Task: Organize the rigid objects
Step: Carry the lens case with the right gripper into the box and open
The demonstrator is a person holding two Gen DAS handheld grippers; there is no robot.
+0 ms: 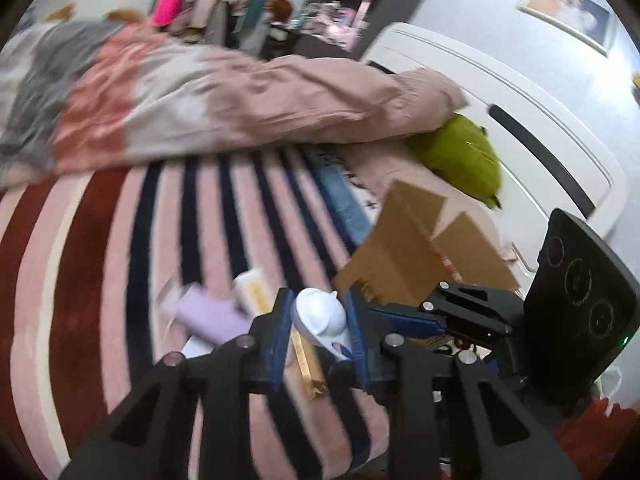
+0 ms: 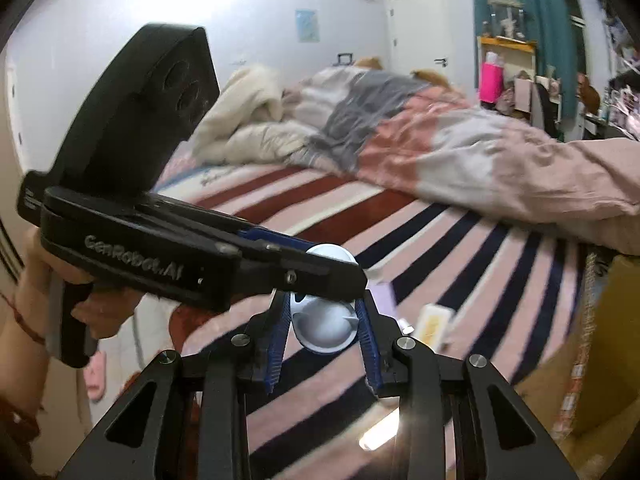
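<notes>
From the left wrist view, the left claw [image 1: 318, 320] is clenched on a white rounded gadget [image 1: 320, 314], held above the striped bed [image 1: 100, 248], with a lilac box [image 1: 212, 318] and a cardboard box [image 1: 416, 256] lying near. From the right wrist view, the right claw [image 2: 322, 326] stands spread around that same white rounded gadget [image 2: 326, 330] without clearly pressing it, while the left claw [image 2: 324, 268] crosses just above it, gripping the gadget's top.
</notes>
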